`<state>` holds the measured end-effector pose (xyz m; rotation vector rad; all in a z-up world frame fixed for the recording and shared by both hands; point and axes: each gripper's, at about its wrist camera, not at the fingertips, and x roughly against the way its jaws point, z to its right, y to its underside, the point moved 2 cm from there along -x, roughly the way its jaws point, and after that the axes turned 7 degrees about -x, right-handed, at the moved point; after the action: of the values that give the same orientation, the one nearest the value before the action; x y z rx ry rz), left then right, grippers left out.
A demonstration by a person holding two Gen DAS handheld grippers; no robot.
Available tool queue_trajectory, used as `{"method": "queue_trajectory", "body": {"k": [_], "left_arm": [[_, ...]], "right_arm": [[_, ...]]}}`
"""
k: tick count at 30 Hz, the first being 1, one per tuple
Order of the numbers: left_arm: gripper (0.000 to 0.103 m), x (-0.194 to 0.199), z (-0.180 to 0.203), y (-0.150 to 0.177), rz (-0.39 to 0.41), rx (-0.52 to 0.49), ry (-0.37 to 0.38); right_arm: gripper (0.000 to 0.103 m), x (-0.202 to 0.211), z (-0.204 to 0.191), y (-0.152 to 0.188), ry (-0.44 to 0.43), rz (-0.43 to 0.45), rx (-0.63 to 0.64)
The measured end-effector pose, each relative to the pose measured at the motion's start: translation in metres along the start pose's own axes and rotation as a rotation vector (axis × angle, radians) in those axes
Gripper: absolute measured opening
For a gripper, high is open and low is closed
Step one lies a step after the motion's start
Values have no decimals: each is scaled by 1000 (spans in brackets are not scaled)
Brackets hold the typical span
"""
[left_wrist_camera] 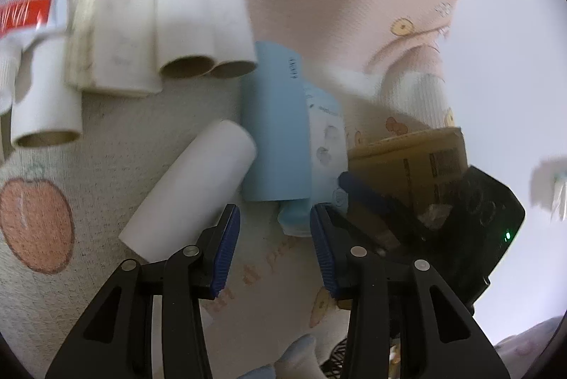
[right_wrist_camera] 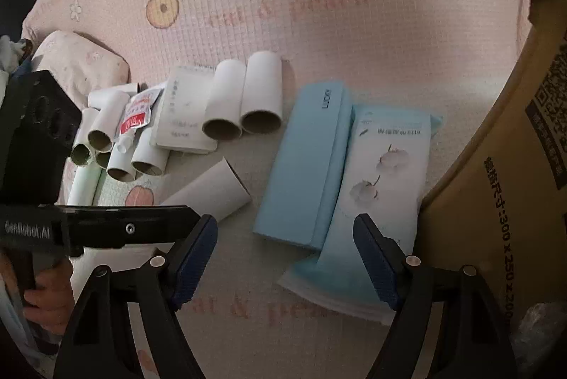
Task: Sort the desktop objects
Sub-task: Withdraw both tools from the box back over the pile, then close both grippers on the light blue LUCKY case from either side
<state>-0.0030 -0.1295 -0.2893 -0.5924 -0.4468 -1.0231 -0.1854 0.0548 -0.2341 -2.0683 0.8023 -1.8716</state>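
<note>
A light blue box (right_wrist_camera: 304, 166) lies on the patterned cloth, partly over a wet-wipe pack (right_wrist_camera: 375, 187). A loose white paper tube (right_wrist_camera: 209, 194) lies to its left. Two more tubes (right_wrist_camera: 244, 99) lie side by side beyond, next to a flat white box (right_wrist_camera: 184, 109). My left gripper (left_wrist_camera: 274, 237) is open and empty just before the blue box (left_wrist_camera: 274, 127), with the loose tube (left_wrist_camera: 191, 191) at its left finger. My right gripper (right_wrist_camera: 285, 258) is open and empty, near the blue box's close end.
A cardboard carton (right_wrist_camera: 496, 166) stands at the right, also showing in the left wrist view (left_wrist_camera: 407, 159). A heap of small tubes (right_wrist_camera: 113, 145) and a red-and-white sachet (right_wrist_camera: 138, 113) lie at the left. The left gripper's body (right_wrist_camera: 35, 166) crosses the right wrist view's left side.
</note>
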Motion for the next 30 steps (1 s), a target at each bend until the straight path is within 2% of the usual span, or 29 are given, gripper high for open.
{"method": "queue_trajectory", "body": {"k": [3, 6, 8, 14, 19, 26, 27, 30], "left_arm": [[42, -2, -5, 0, 0, 33, 44], [42, -3, -3, -3, 5, 42, 39], [42, -4, -1, -6, 13, 43, 28], [42, -13, 3, -18, -9, 80, -8], [42, -27, 5, -34, -45, 133, -18], [42, -43, 13, -48, -92, 167, -110], [42, -45, 14, -49, -94, 173, -120], [42, -50, 18, -51, -93, 155, -157]], "right_arm": [[77, 2, -1, 0, -24, 29, 17], [77, -8, 5, -1, -56, 1, -10], [77, -22, 10, 2, -63, -29, -23], [78, -25, 8, 10, -48, 25, 20], [78, -26, 5, 8, -38, 1, 68], [77, -25, -1, 6, -7, -11, 117], [75, -24, -1, 5, -5, -14, 120], [56, -22, -5, 0, 6, -6, 160]]}}
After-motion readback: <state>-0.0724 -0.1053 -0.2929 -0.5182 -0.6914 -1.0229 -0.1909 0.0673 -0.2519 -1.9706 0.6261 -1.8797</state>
